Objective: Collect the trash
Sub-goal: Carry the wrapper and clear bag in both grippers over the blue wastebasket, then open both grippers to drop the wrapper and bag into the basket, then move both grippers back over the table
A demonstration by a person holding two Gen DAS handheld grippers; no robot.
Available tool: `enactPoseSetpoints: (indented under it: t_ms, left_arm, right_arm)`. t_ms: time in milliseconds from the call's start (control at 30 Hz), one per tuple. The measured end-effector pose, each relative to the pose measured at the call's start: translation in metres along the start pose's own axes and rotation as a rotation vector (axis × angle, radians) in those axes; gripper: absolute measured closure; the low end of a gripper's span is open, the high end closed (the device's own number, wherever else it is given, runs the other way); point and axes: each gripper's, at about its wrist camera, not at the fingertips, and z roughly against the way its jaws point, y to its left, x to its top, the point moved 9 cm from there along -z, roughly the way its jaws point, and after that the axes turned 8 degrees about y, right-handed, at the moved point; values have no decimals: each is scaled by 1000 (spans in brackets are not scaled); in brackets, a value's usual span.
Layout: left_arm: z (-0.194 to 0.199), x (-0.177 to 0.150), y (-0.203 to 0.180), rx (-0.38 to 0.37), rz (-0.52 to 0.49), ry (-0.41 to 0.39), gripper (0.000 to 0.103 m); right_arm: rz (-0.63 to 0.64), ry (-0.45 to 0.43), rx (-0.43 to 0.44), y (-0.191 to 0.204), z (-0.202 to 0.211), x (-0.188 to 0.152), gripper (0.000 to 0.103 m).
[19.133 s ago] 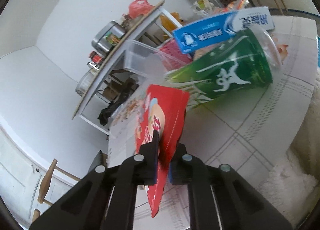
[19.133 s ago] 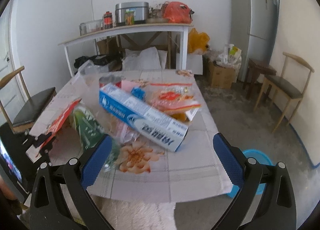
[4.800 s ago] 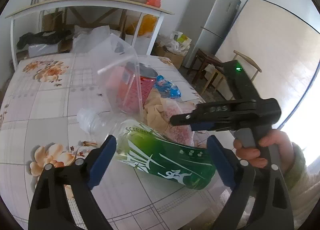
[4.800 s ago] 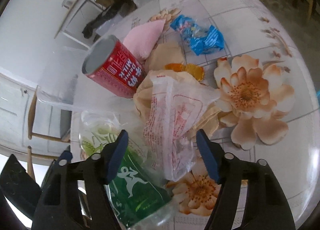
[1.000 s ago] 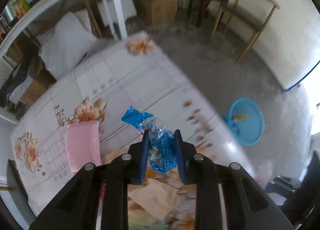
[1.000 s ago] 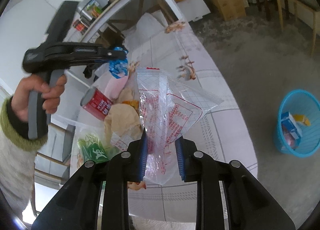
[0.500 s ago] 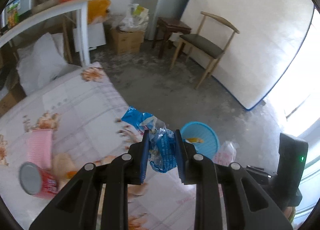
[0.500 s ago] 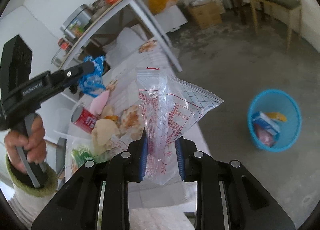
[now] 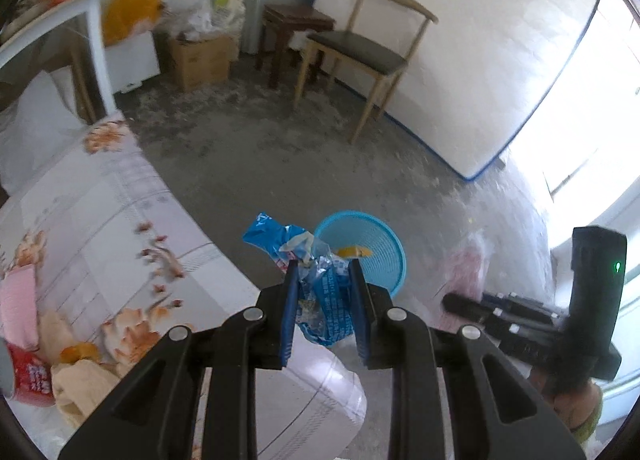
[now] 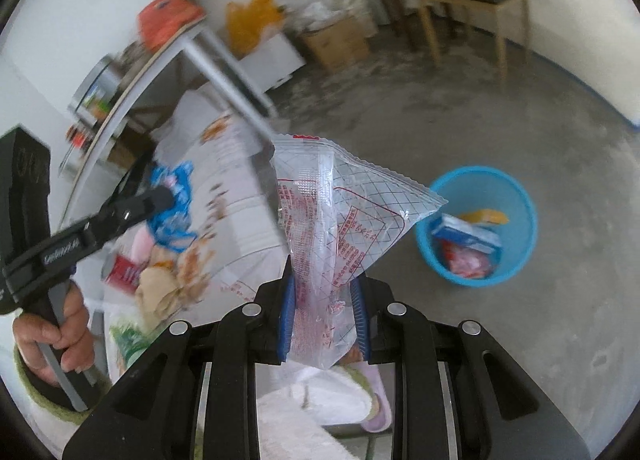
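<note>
chair (image 9: 362,46) beyond basket (image 9: 390,256) (blue)

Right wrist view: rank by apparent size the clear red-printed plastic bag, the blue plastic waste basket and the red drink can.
1. Clear red-printed plastic bag, though nearness to the camera enlarges it.
2. Blue plastic waste basket.
3. Red drink can.

Crumpled blue wrapper (image 9: 320,296) pinched upright between jaws, clear red-printed bag (image 10: 340,228) likewise, blue bin (image 10: 476,226) on floor

Wooden chair (image 9: 362,48), dark stool (image 9: 296,26), cardboard box (image 9: 200,56) by wall.
</note>
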Motion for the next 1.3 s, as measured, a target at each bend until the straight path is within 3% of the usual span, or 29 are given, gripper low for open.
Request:
enactPoseSetpoints:
  t_ms: [267, 600, 700, 767, 833, 900, 1000, 1167, 1300]
  left_arm:
    - [-72, 26, -34, -38, -53, 186, 80]
    - [-204, 37, -78, -77, -45, 450, 79]
    - [-236, 40, -91, -99, -46, 502, 77]
    - [-254, 39, -96, -123, -20, 540, 64]
    - [-265, 39, -98, -135, 10, 552, 54]
    - [-273, 41, -99, -132, 26, 550, 49]
    - [-270, 40, -100, -159, 32, 545, 46]
    - [-242, 45, -96, -170, 36, 494, 45]
    - [-194, 51, -99, -186, 31, 392, 45]
  right_arm:
    - [-191, -37, -23, -86, -5, 14, 79]
    - [-358, 122, -17, -169, -105, 28, 78]
    - [-401, 148, -1, -189, -137, 39, 72]
    - [-430, 166, -8, -202, -157, 40, 61]
    - [-477, 180, -35, -221, -177, 36, 46]
    - [-526, 181, -76, -239, -187, 29, 45]
    - [-582, 172, -59, -249, -188, 20, 42]
    - [-537, 140, -79, -239, -168, 15, 42]
    - [-472, 61, -60, -218, -124, 14, 36]
